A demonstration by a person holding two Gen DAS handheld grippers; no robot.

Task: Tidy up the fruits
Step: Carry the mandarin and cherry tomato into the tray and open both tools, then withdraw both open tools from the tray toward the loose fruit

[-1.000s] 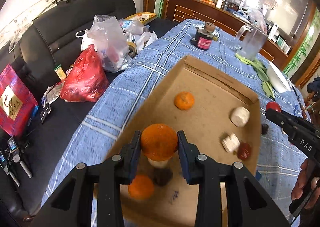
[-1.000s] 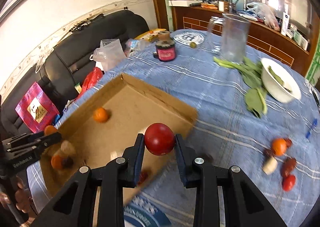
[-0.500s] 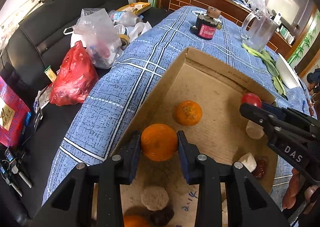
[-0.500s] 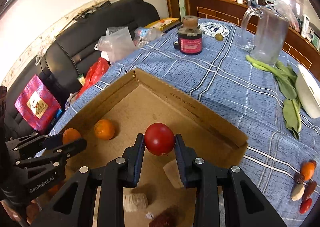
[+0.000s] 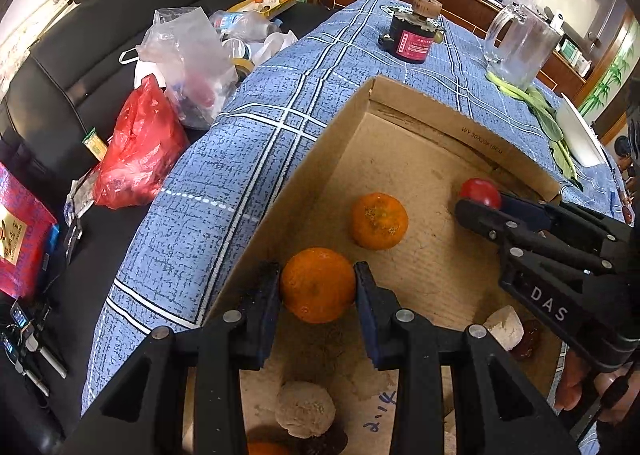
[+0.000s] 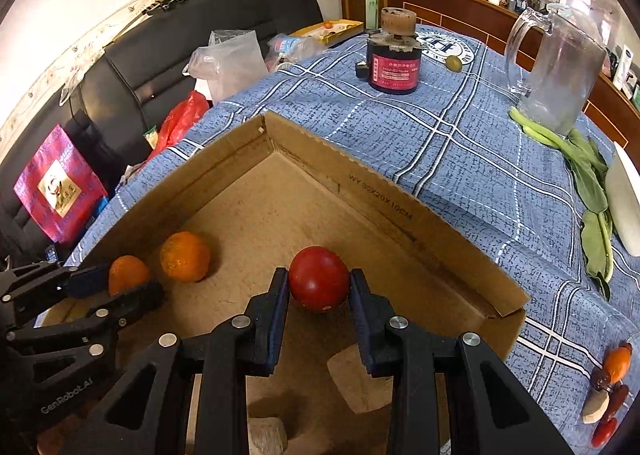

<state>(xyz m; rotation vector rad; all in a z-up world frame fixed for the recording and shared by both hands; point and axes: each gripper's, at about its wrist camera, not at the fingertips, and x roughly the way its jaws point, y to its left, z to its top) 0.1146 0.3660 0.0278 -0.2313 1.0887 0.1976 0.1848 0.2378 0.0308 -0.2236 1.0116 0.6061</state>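
Observation:
My left gripper (image 5: pixel 317 289) is shut on an orange tangerine (image 5: pixel 318 285), held low inside the shallow cardboard box (image 5: pixel 448 115) near its left wall. A second tangerine (image 5: pixel 379 220) lies on the box floor just beyond. My right gripper (image 6: pixel 319 289) is shut on a red tomato (image 6: pixel 319 283), also low inside the box (image 6: pixel 384 199) toward its far right wall. In the right wrist view the left gripper (image 6: pixel 120 289) shows at the left with its tangerine (image 6: pixel 128 273) beside the loose tangerine (image 6: pixel 185 257). The right gripper (image 5: pixel 476 203) enters the left wrist view from the right.
Beige chunks (image 5: pixel 504 326) (image 6: pixel 360 379), a round beige lump (image 5: pixel 306 409) and dark red fruit (image 5: pixel 526 339) lie in the box. More small fruits (image 6: pixel 612 375) sit on the blue checked cloth (image 6: pixel 460 143), with a black jar (image 6: pixel 394 65), glass pitcher (image 6: pixel 560 63), greens (image 6: pixel 592 183). Bags (image 5: pixel 140 151) lie on the sofa.
Both grippers have come forward and down into the box, each still holding its fruit. The box floor and the loose tangerine now look much closer.

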